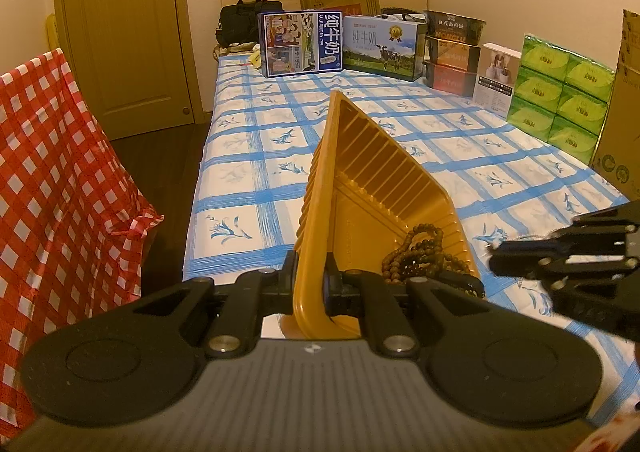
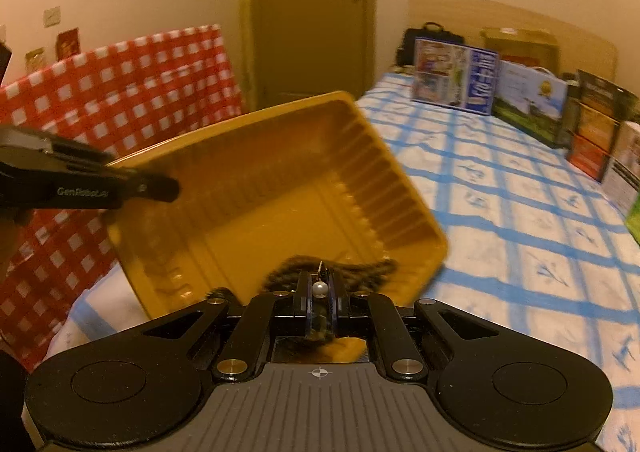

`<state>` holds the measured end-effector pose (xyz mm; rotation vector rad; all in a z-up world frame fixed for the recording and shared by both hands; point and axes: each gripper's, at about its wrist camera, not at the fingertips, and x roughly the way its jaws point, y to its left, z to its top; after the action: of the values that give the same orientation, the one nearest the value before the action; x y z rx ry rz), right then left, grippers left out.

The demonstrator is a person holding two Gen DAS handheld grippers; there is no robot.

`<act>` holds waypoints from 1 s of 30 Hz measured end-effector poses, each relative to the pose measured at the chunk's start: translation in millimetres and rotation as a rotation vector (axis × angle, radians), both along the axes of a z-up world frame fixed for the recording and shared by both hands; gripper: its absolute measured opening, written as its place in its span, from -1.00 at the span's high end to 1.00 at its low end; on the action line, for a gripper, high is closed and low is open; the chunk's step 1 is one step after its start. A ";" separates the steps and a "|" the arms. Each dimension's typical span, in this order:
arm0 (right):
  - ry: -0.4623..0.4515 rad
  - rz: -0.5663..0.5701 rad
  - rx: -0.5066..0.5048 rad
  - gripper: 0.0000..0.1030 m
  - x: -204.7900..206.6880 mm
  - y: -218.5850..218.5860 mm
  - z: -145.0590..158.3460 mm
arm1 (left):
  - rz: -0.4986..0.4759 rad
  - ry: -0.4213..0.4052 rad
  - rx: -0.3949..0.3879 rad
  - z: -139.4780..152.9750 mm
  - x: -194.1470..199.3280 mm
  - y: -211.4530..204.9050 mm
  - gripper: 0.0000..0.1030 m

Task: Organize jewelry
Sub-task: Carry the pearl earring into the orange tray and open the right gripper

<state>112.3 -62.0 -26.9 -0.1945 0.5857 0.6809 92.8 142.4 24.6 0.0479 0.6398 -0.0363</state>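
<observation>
My left gripper [image 1: 310, 276] is shut on the rim of a yellow plastic tray [image 1: 372, 187] and holds it tilted above the bed. A brown bead bracelet [image 1: 420, 256] lies in the tray's low corner. In the right wrist view the tray [image 2: 280, 203] is tilted toward me, with the beads [image 2: 360, 272] at its near edge. My right gripper [image 2: 319, 284] is shut on a small white pearl earring [image 2: 319, 288], just above the tray's near rim. The left gripper also shows in the right wrist view [image 2: 160, 187], and the right gripper in the left wrist view [image 1: 496, 256].
The bed has a blue checked sheet [image 1: 280, 155]. Milk cartons [image 1: 300, 43], stacked boxes [image 1: 452, 55] and green tissue packs [image 1: 560, 91] line its far and right sides. A red checked cloth [image 1: 52, 171] covers something at the left. A closed door [image 1: 132, 31] stands behind.
</observation>
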 end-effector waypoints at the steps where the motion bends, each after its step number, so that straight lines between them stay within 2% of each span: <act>1: 0.000 0.010 -0.004 0.84 0.4 2.5 -1.7 | 0.000 0.000 0.000 0.1 0.0 0.0 0.82; 20: 0.031 0.052 -0.034 0.83 10.3 24.8 -11.9 | 0.000 0.000 0.001 -0.1 0.0 0.0 0.81; 22: 0.031 0.046 -0.025 0.74 10.6 22.5 -11.5 | 0.000 0.000 0.000 0.0 0.0 0.0 0.81; 24: 0.030 0.035 -0.007 0.51 10.5 17.5 -9.6 | 0.001 0.000 0.000 0.0 0.0 0.1 0.81; 30: 0.030 -0.045 0.017 0.47 10.5 -8.3 -5.0 | 0.000 0.000 0.001 0.0 0.0 0.1 0.82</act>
<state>122.8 -70.3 -31.8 -0.1555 0.6109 0.6458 92.8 142.5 24.6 0.0490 0.6400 -0.0362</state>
